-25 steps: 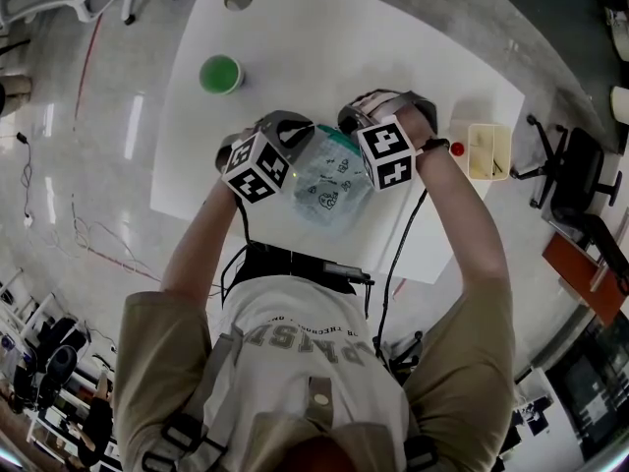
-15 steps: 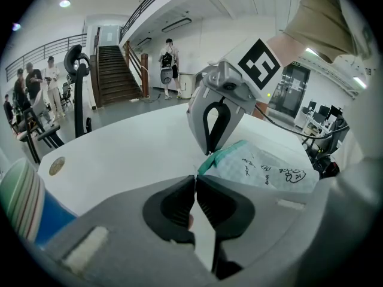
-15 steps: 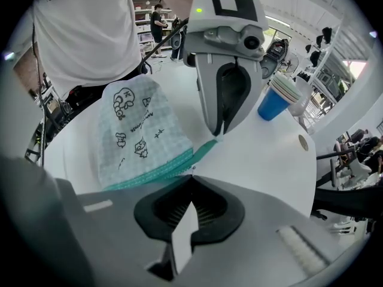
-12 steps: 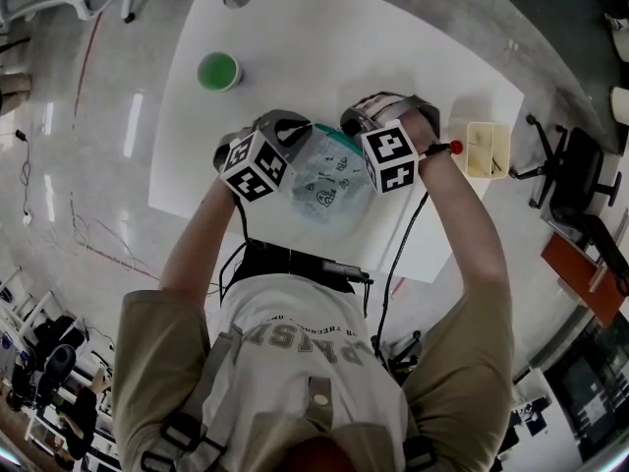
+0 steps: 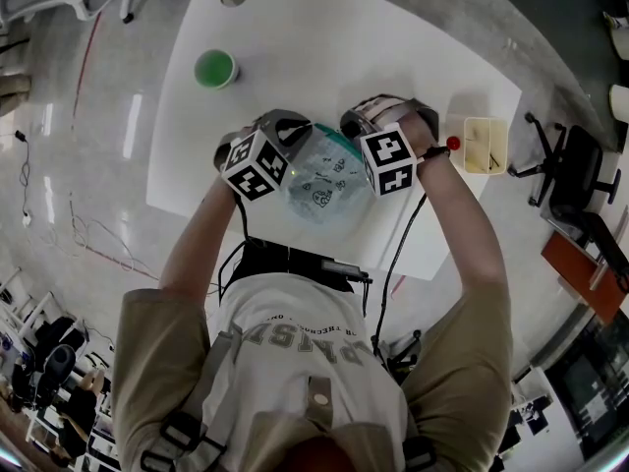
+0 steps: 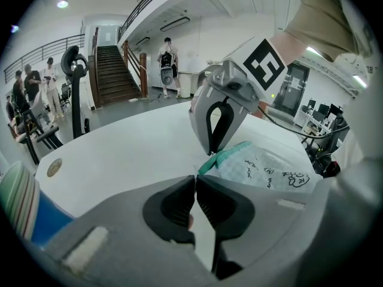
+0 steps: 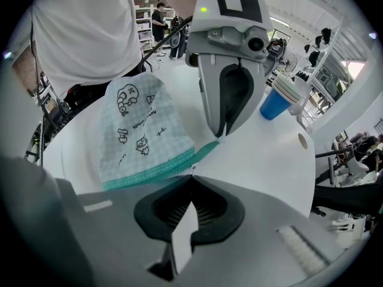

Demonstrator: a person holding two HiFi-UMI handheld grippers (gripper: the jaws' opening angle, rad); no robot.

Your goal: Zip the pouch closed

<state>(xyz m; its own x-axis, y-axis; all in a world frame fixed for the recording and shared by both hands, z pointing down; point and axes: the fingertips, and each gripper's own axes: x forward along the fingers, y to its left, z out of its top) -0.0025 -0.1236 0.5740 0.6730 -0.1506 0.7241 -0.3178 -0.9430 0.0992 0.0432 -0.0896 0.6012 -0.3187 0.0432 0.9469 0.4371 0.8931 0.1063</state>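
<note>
A pale checked pouch point(image 5: 319, 185) with black doodles and a teal zip band point(image 7: 155, 169) hangs over the white table point(image 5: 295, 37), held between both grippers. My left gripper point(image 6: 196, 178) is shut. In the right gripper view its tips point(image 7: 220, 136) pinch the end of the teal band. Close beside that end, my right gripper point(image 7: 191, 171) is shut on a small piece at the zip line, apparently the zip pull. The left gripper view shows the right gripper point(image 6: 210, 153) nipping the pouch's point(image 6: 263, 169) teal corner. In the head view both sets of tips are hidden under the gripper bodies.
A cup point(image 5: 215, 68) with a green inside stands at the table's far left. A cream tray point(image 5: 487, 146) and a small red ball point(image 5: 453, 143) sit at the right edge. An office chair point(image 5: 575, 180) stands off the table's right side. A black cable point(image 5: 398, 254) hangs from the right arm.
Hardly anything: the right gripper has shifted a little toward the person, and both grippers stay shut on the pouch's zip end.
</note>
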